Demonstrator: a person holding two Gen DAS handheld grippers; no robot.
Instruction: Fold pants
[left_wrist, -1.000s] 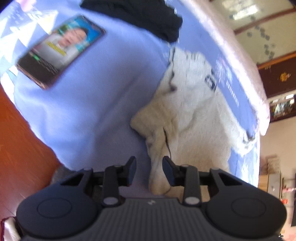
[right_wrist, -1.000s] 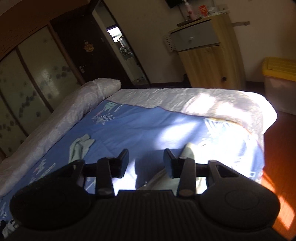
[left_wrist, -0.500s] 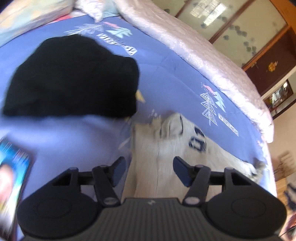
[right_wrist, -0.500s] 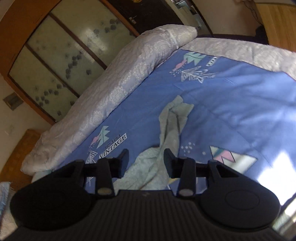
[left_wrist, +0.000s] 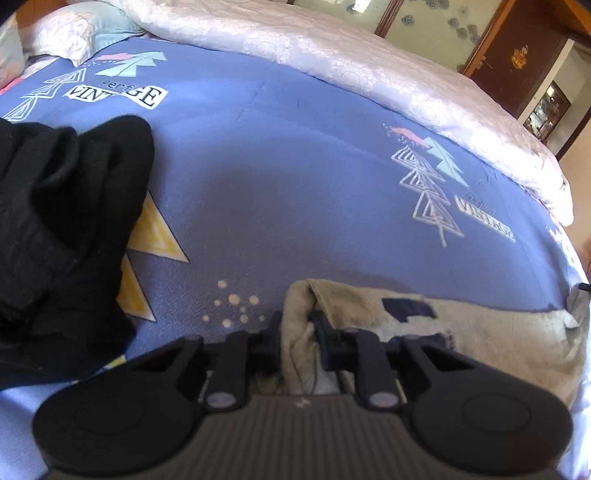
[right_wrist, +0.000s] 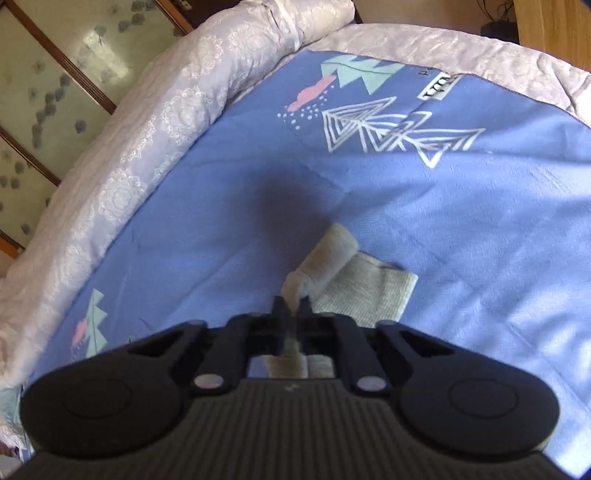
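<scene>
Pants (left_wrist: 461, 332) lie at 6 o'clock on the bed (left_wrist: 295, 166): soft, light, floppy, best held by hems. Left gripper (left_wrist: 297, 326) pinches a bunched edge; right gripper (right_wrist: 291, 304) pinches a cuff.

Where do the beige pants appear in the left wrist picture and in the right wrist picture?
Left wrist: the pants lie bottom right, one edge pinched in the left gripper.
Right wrist: a pants leg end lies at bottom centre, pinched in the right gripper.
Shared landmark: the blue bedsheet with triangle tree prints.
</scene>
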